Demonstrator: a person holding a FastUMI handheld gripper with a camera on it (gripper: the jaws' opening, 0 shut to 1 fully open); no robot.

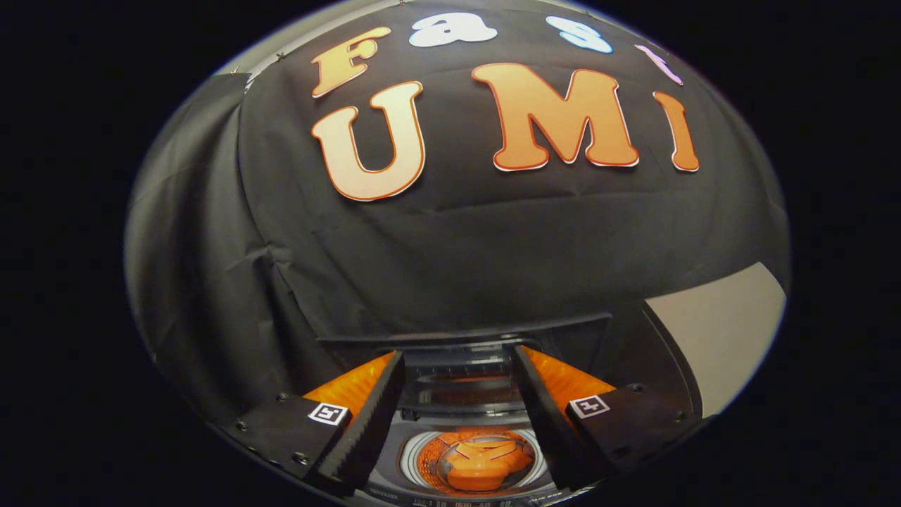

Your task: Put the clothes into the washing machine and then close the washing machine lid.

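The washing machine (pixel 464 422) sits at the lower centre of the frame, its lid raised and the orange drum (pixel 482 461) open, straight below the wide-spread, empty hand-held gripper (pixel 457 394); no clothes visible.

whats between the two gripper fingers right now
In the gripper view the gripper is open, its fingers holding nothing. Through the gap shows the washing machine below with its raised lid; the drum looks orange.

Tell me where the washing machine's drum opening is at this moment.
In the gripper view, the drum opening lies low between the open gripper's two fingers, just below the raised washing machine lid.
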